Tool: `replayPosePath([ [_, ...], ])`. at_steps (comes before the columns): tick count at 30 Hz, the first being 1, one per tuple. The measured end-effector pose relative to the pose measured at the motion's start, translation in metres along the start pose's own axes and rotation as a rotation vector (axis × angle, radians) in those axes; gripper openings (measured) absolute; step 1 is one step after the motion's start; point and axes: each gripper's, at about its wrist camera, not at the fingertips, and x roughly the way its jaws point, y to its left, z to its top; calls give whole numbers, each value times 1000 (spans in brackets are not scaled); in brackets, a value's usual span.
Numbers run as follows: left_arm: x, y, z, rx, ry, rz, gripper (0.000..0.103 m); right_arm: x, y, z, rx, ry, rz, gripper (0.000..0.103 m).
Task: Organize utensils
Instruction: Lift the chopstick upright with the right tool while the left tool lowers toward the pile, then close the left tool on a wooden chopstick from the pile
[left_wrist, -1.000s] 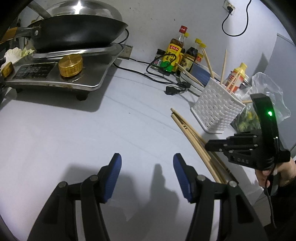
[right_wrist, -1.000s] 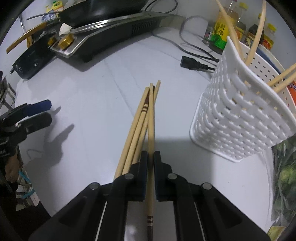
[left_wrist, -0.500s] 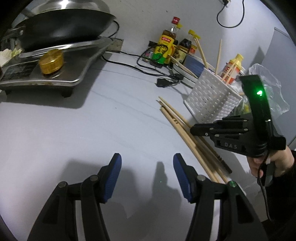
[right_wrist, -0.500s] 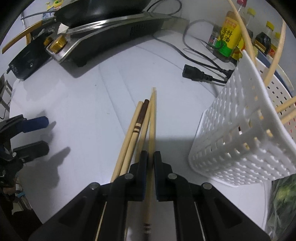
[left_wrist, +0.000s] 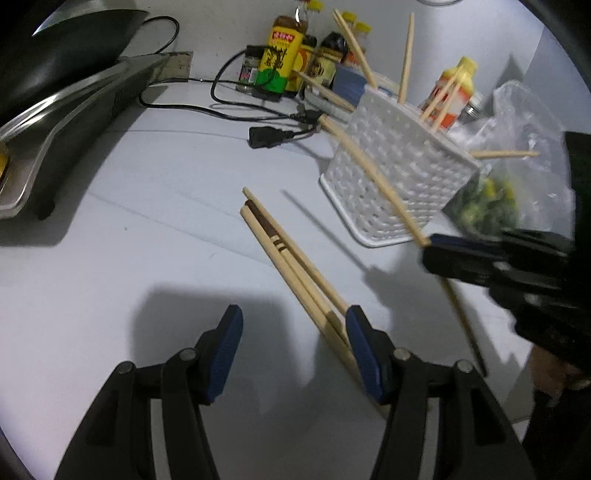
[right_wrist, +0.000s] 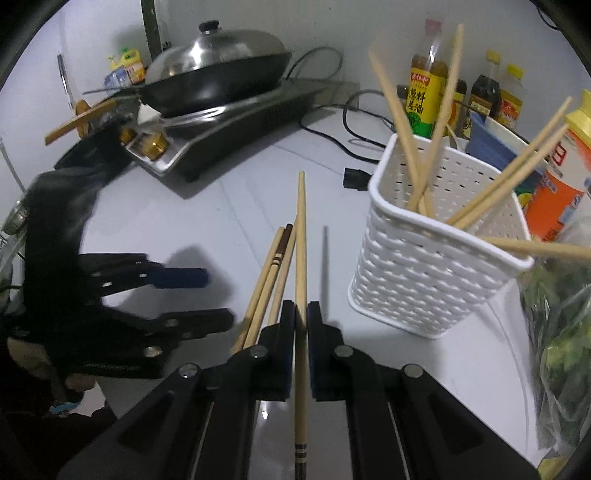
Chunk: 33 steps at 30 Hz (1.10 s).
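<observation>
Chopstick (right_wrist: 301, 236) is pinched between your right gripper (right_wrist: 301, 314) pads, the jaws drawn in tight on its shaft; its pale tip points away over the white counter (right_wrist: 207, 206) and its dark banded end trails back beneath the gripper body. In the left wrist view that same chopstick (left_wrist: 373, 173) crosses in front of the white basket (left_wrist: 399, 177), lifted clear of the counter, with its shadow lying on the surface below. Your left gripper (left_wrist: 295, 350) hangs with its blue pads apart at a middling width, nothing between them; its right finger (left_wrist: 364, 350) sits just over the near ends of the loose chopsticks (left_wrist: 291, 266), though whether it touches them you cannot tell from this angle. Those three loose chopsticks lie side by side on the counter, one with a dark brown tip and bands, between your two grippers and left of the basket as seen from the right wrist. The basket (right_wrist: 436, 266) stands upright on the counter and already holds several chopsticks leaning outward at different angles. Behind it stand sauce bottles (right_wrist: 424, 96), to its right a plastic bag of greens (right_wrist: 561, 332). A black power cord (left_wrist: 266, 134) runs across the counter toward the stove (right_wrist: 236, 122), where a lidded wok (right_wrist: 218, 77) sits. Your right gripper appears blurred in the left view.
</observation>
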Motion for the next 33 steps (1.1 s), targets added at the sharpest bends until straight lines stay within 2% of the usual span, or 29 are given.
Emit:
replayPosePath([
  [7,5,-8,4,87,34,156,58,-19,-19,-10,29,-66,47,6],
  [10,4,-7,4,105,47,183,58,-23,-22,-13,30,-83,63,6],
  [12,7,-5,5,125,74,247,58,-24,-24,-13,31,-93,71,6],
  [15,5,-4,9,93,79,228,58,-28,-26,-17,33,-110,81,6],
  [20,10,-20,13,120,83,231,58,-31,-33,-21,51,-128,97,6],
  [24,15,-27,10,167,108,291,58,-34,-39,-26,57,-133,101,6],
  [33,9,-14,12,176,120,311,58,-38,-44,-30,69,-143,103,6],
])
